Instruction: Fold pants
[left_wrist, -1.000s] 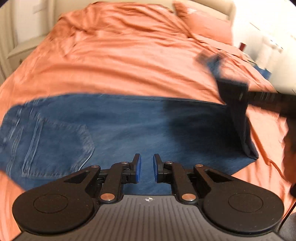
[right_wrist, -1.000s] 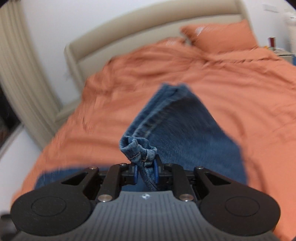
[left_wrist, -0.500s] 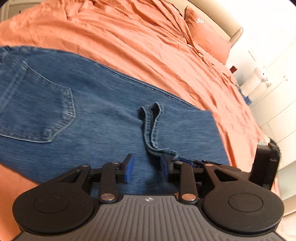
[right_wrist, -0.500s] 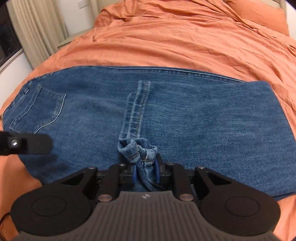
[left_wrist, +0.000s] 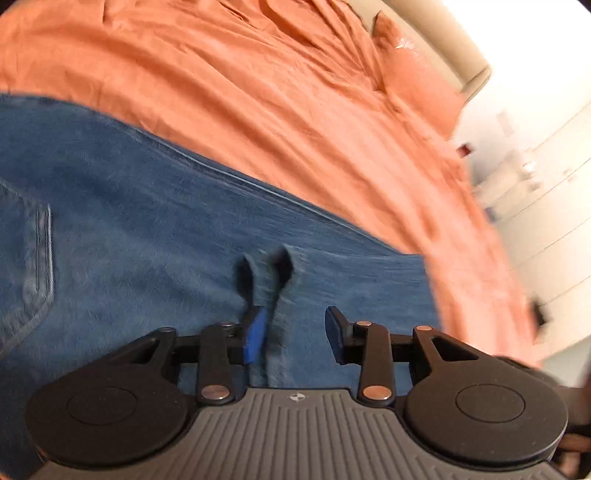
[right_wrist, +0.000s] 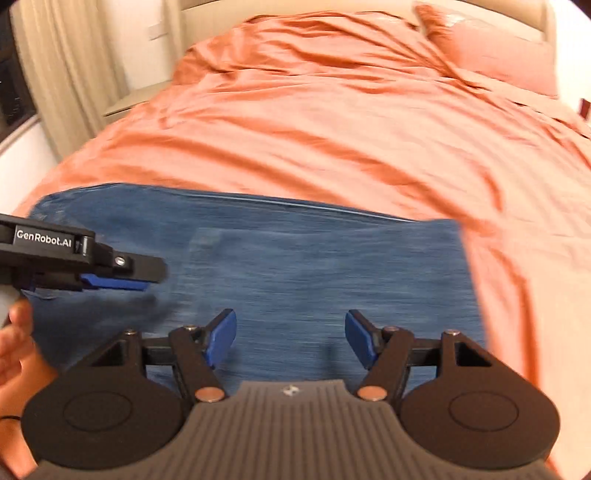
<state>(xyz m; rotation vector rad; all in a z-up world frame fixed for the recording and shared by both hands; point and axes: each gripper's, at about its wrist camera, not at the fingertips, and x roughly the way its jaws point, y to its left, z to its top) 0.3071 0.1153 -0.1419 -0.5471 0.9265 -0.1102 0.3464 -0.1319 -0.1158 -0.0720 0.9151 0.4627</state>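
Blue jeans (left_wrist: 155, 221) lie folded flat on the orange bedspread (left_wrist: 258, 92), back pocket (left_wrist: 33, 266) at the left. The leg hems (left_wrist: 267, 269) rest on top of the denim. My left gripper (left_wrist: 293, 336) hovers low over them, jaws opening. The hem strip runs beside the left pad (left_wrist: 255, 336), which does not press on it. In the right wrist view my right gripper (right_wrist: 290, 338) is over the jeans (right_wrist: 295, 258), jaws opening wide, nothing between them. The left gripper (right_wrist: 122, 277) reaches in from the left, held by a hand (right_wrist: 14, 332).
An orange pillow (right_wrist: 491, 48) and a beige headboard (left_wrist: 461, 48) lie at the far end of the bed. Curtains (right_wrist: 74, 66) hang at the left. White cabinets (left_wrist: 546, 206) stand past the bed's right edge.
The right gripper has let go of the bunched hem and spread its jaws. The left jaws have widened too. Both grippers have dropped lower over the jeans, whose leg end now lies flat.
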